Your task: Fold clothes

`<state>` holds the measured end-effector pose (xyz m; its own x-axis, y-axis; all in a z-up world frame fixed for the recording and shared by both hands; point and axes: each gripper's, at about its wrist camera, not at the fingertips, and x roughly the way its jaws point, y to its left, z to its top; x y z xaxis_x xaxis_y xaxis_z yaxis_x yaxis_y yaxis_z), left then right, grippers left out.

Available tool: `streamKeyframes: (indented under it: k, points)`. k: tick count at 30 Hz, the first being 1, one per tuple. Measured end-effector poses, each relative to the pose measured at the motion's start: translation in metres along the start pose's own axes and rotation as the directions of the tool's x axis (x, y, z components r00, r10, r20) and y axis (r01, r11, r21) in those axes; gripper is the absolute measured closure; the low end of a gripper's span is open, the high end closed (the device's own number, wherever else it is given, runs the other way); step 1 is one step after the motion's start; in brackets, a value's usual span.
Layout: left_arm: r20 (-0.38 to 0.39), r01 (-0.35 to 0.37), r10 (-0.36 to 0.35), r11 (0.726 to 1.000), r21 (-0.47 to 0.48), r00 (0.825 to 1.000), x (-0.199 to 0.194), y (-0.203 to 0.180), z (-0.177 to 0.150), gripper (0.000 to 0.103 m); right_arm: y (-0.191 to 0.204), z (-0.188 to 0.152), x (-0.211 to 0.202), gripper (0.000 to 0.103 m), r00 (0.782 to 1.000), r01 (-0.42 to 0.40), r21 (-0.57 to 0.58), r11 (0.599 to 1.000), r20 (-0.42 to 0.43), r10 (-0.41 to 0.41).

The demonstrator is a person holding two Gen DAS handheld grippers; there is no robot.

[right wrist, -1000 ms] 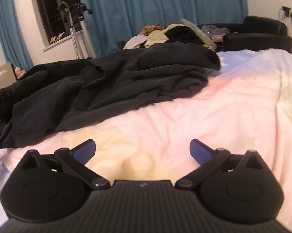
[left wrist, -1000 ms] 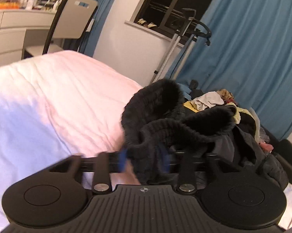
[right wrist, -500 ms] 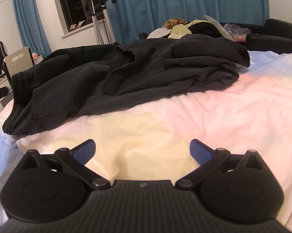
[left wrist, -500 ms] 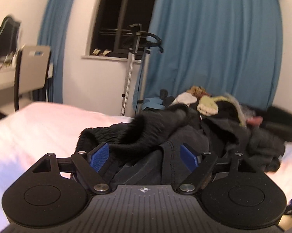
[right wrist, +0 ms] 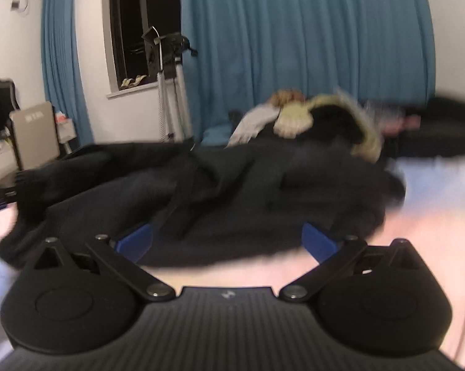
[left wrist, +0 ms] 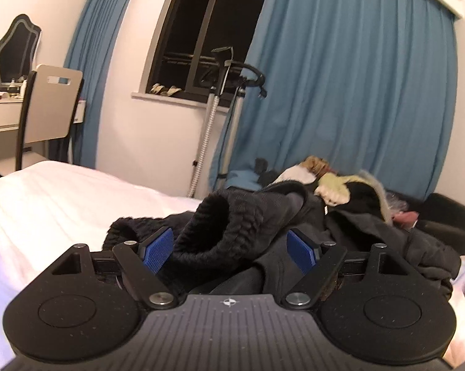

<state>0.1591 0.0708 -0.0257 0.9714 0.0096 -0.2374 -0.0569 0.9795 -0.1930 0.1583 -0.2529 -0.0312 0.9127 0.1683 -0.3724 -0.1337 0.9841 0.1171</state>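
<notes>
Released since a second ago: ribbed cuff of black knit garment (left wrist: 232, 232) now loose between spread left gripper (left wrist: 231, 249) fingers, pads clear. Right gripper (right wrist: 226, 241) fingers wide, holding nothing, nearer the garment heaped mid-frame on white bed sheet (left wrist: 47, 204). Right view blurred.

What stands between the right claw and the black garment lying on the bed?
Nothing visible. The right claw is open and faces the black garment, with only bare bed sheet in front of it. The picture is blurred, so small items could be missed.
</notes>
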Motion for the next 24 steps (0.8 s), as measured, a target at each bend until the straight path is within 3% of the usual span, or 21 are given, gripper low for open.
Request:
streamKeyframes:
  k: [3,7,11,12,14,16,20,22,24]
  points:
    - [0.006,0.024,-0.024,0.999,-0.033,1.0,0.008,0.006,-0.001,0.02,-0.005,0.025,0.042,0.0,0.998,0.06,-0.044,0.997,0.012,-0.06]
    - [0.037,0.051,-0.049,0.996,-0.079,0.998,0.018,0.015,-0.002,0.021,0.011,0.046,0.102,0.0,1.0,-0.023,-0.107,0.994,-0.022,0.021]
    - [0.072,0.071,-0.062,0.99,-0.123,0.995,0.025,0.024,-0.004,0.022,0.039,0.048,0.168,0.003,0.997,-0.028,-0.207,0.978,-0.074,0.013]
    - [0.071,0.064,-0.054,0.988,-0.137,0.996,0.026,0.026,-0.005,0.024,0.045,0.047,0.185,0.008,0.996,-0.01,-0.228,0.974,-0.091,-0.011]
    - [0.077,0.07,-0.056,0.979,-0.19,0.995,0.025,0.032,-0.005,0.028,0.049,0.045,0.213,0.027,0.988,0.043,-0.27,0.962,-0.131,-0.081]
    - [0.085,0.085,-0.067,0.968,-0.234,0.994,0.026,0.037,-0.006,0.035,0.048,0.044,0.235,0.078,0.977,0.093,-0.291,0.952,-0.16,-0.144]
    - [0.091,0.071,-0.052,0.973,-0.221,0.994,0.029,0.042,-0.009,0.05,0.023,0.05,0.219,0.09,0.983,0.121,-0.166,0.979,-0.114,-0.141]
    - [0.082,0.065,-0.046,0.968,-0.242,0.996,0.029,0.046,-0.009,0.078,0.011,0.055,0.199,0.099,0.984,0.148,-0.156,0.977,-0.075,-0.161]
    - [0.082,0.059,-0.039,0.964,-0.26,0.996,0.026,0.049,-0.006,0.086,-0.008,0.066,0.172,0.1,0.982,0.184,-0.115,0.976,-0.018,-0.187]
